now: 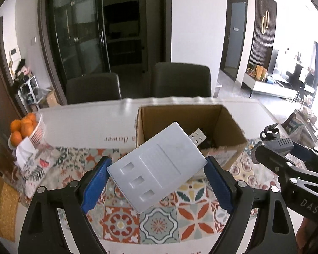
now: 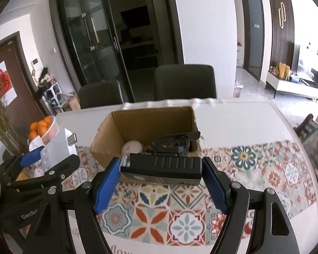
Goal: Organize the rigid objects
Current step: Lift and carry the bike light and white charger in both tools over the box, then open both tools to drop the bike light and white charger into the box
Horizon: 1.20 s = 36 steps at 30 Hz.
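Both claws are loaded: the left gripper [image 1: 156, 182] clamps a flat white plastic USB hub [image 1: 156, 167], the right gripper [image 2: 160, 180] a black ribbed flashlight-like device [image 2: 163, 168], held above the tiled tablecloth [image 2: 186, 222]. Ahead, the open brown cardboard box [image 2: 152, 116] already holds a few items, so I judge only these two drops remain.

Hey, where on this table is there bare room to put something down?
Free: the plain white tabletop right of the brown cardboard box, and the patterned tile runner on that side. Also the white strip between the box and the white basket of oranges. Crowded: inside the box and the left edge by the basket.
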Each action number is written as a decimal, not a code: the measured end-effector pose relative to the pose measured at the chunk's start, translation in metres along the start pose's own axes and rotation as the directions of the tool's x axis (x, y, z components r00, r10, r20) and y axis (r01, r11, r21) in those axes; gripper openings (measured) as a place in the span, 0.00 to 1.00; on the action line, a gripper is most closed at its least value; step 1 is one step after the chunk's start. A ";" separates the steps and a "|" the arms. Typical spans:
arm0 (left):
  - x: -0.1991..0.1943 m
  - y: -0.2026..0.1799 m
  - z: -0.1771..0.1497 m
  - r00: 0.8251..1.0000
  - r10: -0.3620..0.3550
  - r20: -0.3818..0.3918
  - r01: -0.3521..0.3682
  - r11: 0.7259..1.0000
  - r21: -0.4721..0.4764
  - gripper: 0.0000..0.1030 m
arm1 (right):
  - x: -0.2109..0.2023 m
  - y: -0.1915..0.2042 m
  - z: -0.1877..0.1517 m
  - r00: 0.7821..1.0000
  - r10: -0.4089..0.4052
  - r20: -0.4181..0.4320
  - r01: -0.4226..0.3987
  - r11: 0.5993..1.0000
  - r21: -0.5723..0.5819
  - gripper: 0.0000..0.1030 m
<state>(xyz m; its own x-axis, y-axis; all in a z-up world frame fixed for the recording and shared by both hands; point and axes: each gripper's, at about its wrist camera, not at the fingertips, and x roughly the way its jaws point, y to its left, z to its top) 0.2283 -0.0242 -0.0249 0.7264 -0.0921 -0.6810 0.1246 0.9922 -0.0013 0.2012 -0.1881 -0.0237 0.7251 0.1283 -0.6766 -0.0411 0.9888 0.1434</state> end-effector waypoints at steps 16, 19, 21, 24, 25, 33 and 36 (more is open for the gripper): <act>0.023 0.001 0.058 1.000 -0.017 0.007 0.017 0.999 0.030 0.86 | 0.024 0.005 0.059 1.000 0.000 0.007 0.001 1.000 -0.030 0.74; 0.034 0.000 0.065 1.000 -0.023 -0.017 0.023 0.999 0.032 0.86 | 0.034 0.004 0.067 1.000 -0.004 -0.012 0.004 0.999 -0.036 0.71; 0.042 0.000 0.070 0.999 -0.029 -0.034 0.030 0.999 0.032 0.86 | 0.040 0.004 0.073 1.000 -0.008 -0.015 0.007 0.999 -0.042 0.70; 0.059 0.002 0.078 0.998 -0.034 -0.061 0.035 0.999 0.016 0.86 | 0.054 0.003 0.082 1.000 -0.002 -0.031 0.000 0.998 -0.055 0.49; 0.064 0.003 0.078 0.997 -0.032 -0.071 0.033 0.999 0.012 0.86 | 0.059 0.002 0.084 0.999 0.004 -0.041 -0.006 0.998 -0.055 0.48; 0.095 -0.004 0.084 0.989 -0.029 -0.147 0.034 0.999 0.032 0.86 | 0.084 -0.002 0.087 0.995 -0.009 -0.097 0.005 0.999 -0.047 0.48; 0.100 -0.006 0.088 0.986 -0.024 -0.164 0.032 0.999 0.043 0.86 | 0.089 -0.005 0.089 0.993 -0.020 -0.115 0.016 0.999 -0.040 0.48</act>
<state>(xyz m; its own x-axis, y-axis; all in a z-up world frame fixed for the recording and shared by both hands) 0.3598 -0.0464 -0.0283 0.6022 -0.1013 -0.7919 0.1767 0.9842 0.0085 0.3271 -0.1885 -0.0207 0.6423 0.1164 -0.7576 -0.0570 0.9929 0.1042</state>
